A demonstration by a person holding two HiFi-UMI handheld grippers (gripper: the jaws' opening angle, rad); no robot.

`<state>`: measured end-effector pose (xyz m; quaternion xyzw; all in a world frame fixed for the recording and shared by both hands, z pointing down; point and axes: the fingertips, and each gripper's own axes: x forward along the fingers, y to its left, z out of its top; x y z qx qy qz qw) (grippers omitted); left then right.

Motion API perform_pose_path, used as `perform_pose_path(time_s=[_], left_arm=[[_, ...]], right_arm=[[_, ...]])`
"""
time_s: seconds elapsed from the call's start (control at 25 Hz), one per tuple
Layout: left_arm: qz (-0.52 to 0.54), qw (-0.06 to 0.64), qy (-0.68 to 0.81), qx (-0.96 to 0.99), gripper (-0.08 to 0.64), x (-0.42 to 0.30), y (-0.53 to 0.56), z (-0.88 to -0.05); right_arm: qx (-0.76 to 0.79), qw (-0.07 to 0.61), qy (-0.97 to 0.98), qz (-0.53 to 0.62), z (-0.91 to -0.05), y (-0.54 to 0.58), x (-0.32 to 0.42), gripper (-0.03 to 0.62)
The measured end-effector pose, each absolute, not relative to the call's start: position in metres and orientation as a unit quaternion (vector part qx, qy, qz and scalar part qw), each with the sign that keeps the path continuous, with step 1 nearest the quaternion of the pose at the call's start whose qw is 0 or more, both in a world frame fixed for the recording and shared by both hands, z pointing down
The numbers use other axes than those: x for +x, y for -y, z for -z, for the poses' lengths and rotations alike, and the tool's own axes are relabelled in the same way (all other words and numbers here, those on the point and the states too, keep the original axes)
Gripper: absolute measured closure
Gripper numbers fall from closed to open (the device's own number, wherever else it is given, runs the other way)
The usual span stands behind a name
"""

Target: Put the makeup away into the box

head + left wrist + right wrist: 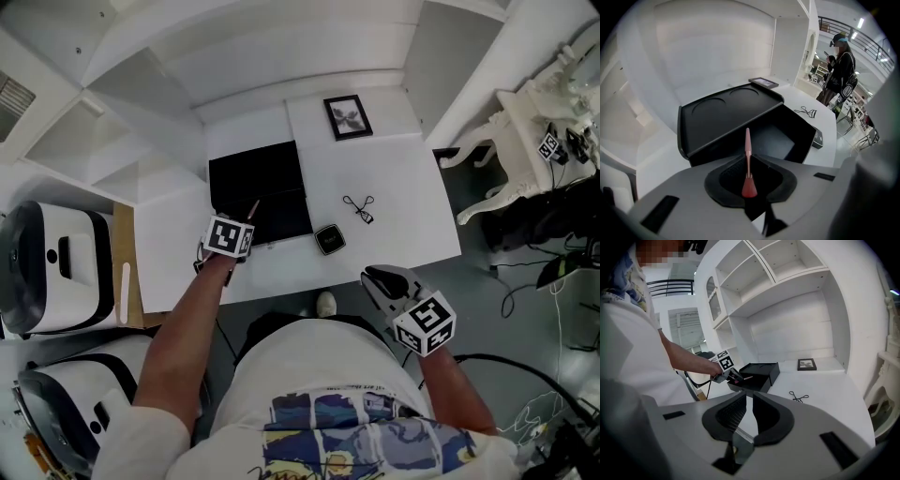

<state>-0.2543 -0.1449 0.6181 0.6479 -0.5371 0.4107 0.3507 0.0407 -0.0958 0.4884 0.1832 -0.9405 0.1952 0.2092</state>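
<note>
A black box point(261, 192) lies open on the white desk point(403, 178), its lid point(724, 112) tipped back behind the cavity point(776, 138). My left gripper point(244, 228) is shut on a slim pink makeup pencil point(747, 145), whose tip points over the box's near edge. The right gripper view shows the same grip point(736, 378) from the side. My right gripper point(380, 279) hangs off the desk's front edge with a narrow gap between its pads and nothing in it. An eyelash curler point(359, 208) and a small square compact point(329, 239) lie on the desk right of the box.
A framed picture point(348, 117) stands at the back of the desk under white shelves point(787, 268). An ornate white piece of furniture point(525, 141) is to the right, and white rounded machines point(56, 267) to the left. A person point(841, 61) stands far off.
</note>
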Motion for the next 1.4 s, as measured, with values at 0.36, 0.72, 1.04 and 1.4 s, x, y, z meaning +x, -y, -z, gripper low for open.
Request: perform_pose_path(time_s=[0.36,0.72,1.04,1.4], left_arm=[[-0.456,0.369,0.539,0.605,0.505,-0.266,0.15,-0.641],[-0.519,0.36,0.521,0.574,0.505,-0.271,0.15,-0.649],[-0.563,0.325,0.517,0.557,0.503,-0.271,0.147,-0.655],[-0.528,0.31,0.538,0.579,0.486,-0.275,0.147,-0.636]], right_arm=[[0.204,0.206,0.935,-0.206,-0.49,0.103,0.056,0.532],[0.211,0.203,0.933,-0.208,-0.489,0.107,0.058,0.532],[0.213,0.199,0.933,-0.211,-0.489,0.106,0.058,0.532],[0.218,0.194,0.932,-0.213,-0.492,0.104,0.063,0.532]])
